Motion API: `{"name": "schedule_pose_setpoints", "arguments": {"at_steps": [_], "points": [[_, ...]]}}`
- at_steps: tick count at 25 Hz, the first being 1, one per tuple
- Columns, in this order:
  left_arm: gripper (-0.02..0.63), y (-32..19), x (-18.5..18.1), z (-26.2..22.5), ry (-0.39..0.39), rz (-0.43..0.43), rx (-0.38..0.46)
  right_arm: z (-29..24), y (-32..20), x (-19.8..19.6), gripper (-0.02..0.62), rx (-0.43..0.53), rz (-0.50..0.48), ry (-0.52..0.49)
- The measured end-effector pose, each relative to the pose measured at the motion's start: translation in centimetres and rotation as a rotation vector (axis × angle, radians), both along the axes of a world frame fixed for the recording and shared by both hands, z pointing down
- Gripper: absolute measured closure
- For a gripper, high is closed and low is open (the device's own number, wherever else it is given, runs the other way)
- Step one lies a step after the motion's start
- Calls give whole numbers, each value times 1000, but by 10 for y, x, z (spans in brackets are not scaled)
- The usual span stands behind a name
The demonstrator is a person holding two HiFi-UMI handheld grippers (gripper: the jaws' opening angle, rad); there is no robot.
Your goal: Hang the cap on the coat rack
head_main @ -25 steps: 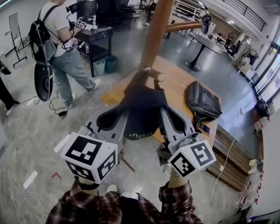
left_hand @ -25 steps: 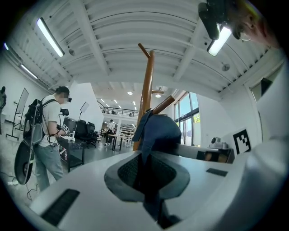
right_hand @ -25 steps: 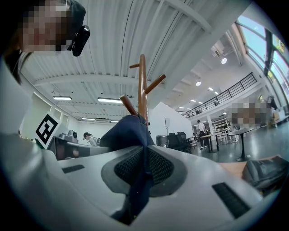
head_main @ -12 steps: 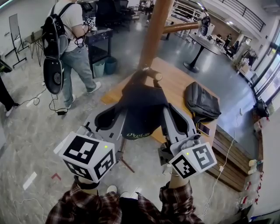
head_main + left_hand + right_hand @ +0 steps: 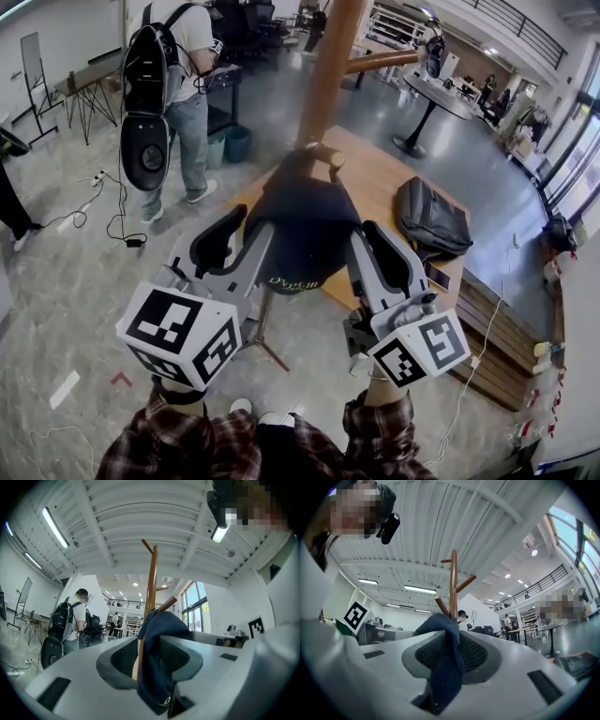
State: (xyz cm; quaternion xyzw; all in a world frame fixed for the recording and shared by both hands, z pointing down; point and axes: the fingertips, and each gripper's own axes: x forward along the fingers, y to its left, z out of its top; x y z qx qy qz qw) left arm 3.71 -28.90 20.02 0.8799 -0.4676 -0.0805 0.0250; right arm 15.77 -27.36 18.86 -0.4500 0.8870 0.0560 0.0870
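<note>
Left claw, shut a second ago, is opening round the navy cap draped on the twelve-o'clock peg; right claw clamps its edge and should release next.

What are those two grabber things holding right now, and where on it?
The right gripper pinches the dark cap by its side fabric. The jaws of the left gripper are opening, the cap's other side loose between them.

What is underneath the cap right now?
A wooden peg of the coat rack: its rounded tip pokes out past the dark cap. The rest of the peg is covered by the fabric, so how far it reaches inside cannot be seen.
</note>
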Motion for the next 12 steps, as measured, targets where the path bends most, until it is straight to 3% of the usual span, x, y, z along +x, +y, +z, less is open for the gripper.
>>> {"name": "schedule_pose_setpoints", "arguments": {"at_steps": [5, 12], "points": [[476, 20, -9, -9, -12, -18, 29, -5, 16, 6, 509, 14, 13, -14], [479, 58, 11, 0, 12, 86, -5, 16, 43, 11, 509, -43, 45, -27]]}}
